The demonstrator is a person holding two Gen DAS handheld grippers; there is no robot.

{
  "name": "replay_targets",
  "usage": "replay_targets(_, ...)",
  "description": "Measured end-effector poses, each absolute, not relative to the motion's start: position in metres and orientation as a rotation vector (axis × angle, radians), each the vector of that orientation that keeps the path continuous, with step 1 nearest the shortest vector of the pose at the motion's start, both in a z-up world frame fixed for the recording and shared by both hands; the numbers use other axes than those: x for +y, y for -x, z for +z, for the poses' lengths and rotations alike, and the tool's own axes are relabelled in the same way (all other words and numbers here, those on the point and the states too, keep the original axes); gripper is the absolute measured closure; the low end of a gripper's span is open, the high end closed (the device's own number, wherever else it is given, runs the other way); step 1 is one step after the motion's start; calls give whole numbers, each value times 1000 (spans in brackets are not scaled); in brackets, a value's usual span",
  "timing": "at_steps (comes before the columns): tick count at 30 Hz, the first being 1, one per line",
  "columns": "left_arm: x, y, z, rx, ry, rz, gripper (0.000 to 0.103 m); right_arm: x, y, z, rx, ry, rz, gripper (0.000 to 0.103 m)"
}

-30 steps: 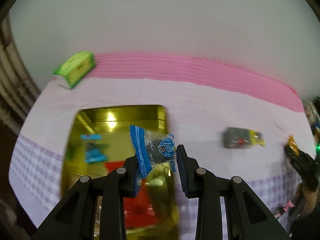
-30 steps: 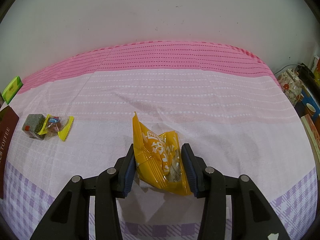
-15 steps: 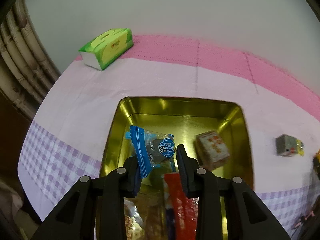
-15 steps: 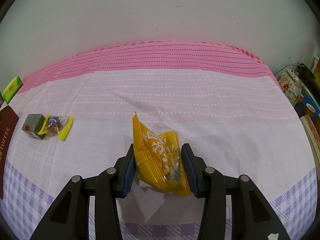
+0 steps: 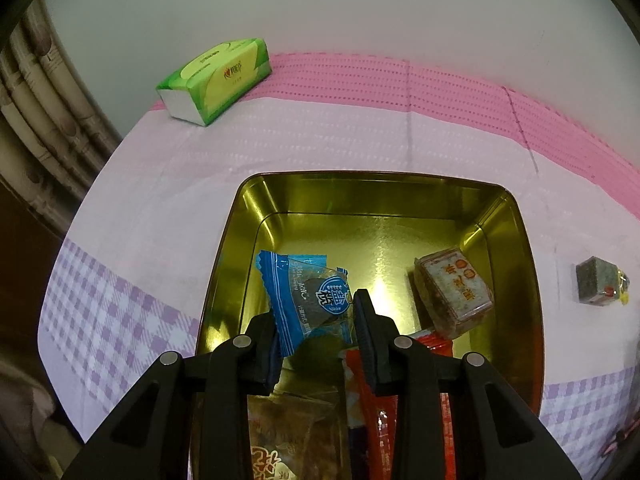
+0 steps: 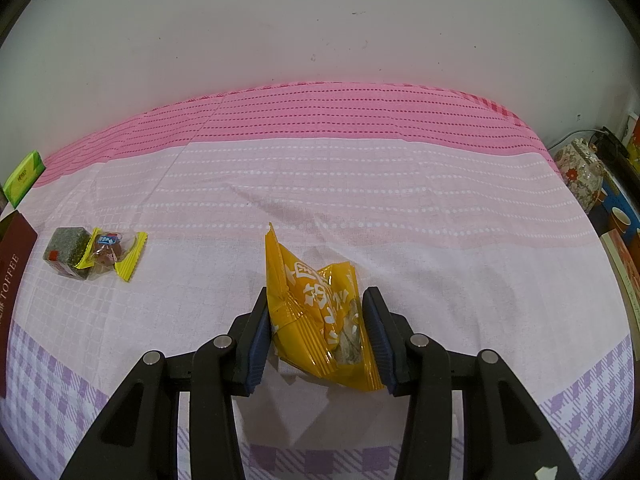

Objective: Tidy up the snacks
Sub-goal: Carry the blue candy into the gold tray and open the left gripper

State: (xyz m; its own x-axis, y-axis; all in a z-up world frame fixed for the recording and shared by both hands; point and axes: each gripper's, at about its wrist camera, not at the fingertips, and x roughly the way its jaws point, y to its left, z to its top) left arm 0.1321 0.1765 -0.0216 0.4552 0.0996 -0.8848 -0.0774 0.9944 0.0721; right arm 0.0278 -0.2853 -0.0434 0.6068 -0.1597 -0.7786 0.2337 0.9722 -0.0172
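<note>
Over the gold tin's [image 5: 248,216] near end, left gripper [image 5: 316,312], having swung in, is pinching a blue candy [image 5: 308,300], probably release-ready; right gripper [image 6: 320,320] is clamping an orange packet [image 6: 316,312].

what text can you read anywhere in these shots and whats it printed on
"TOFFEE": on the dark red lid at the left edge of the right wrist view.
Blue snack packet: printed characters, too distorted to read.
Yellow snack bag: white characters, crumpled, unreadable.
Green tissue box: logo too small.
Brown wrapped block: print blurred.
</note>
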Motion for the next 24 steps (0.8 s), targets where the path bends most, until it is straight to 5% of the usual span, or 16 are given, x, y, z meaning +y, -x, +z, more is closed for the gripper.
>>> replay_targets(15, 176, -132, -22, 1115, -27, 91, 69, -286, -28, -43, 890, -84, -227, 60)
replay_targets(24, 174, -123, -9, 1086, -37, 52, 57, -286, -28, -43, 889, -80, -227, 60)
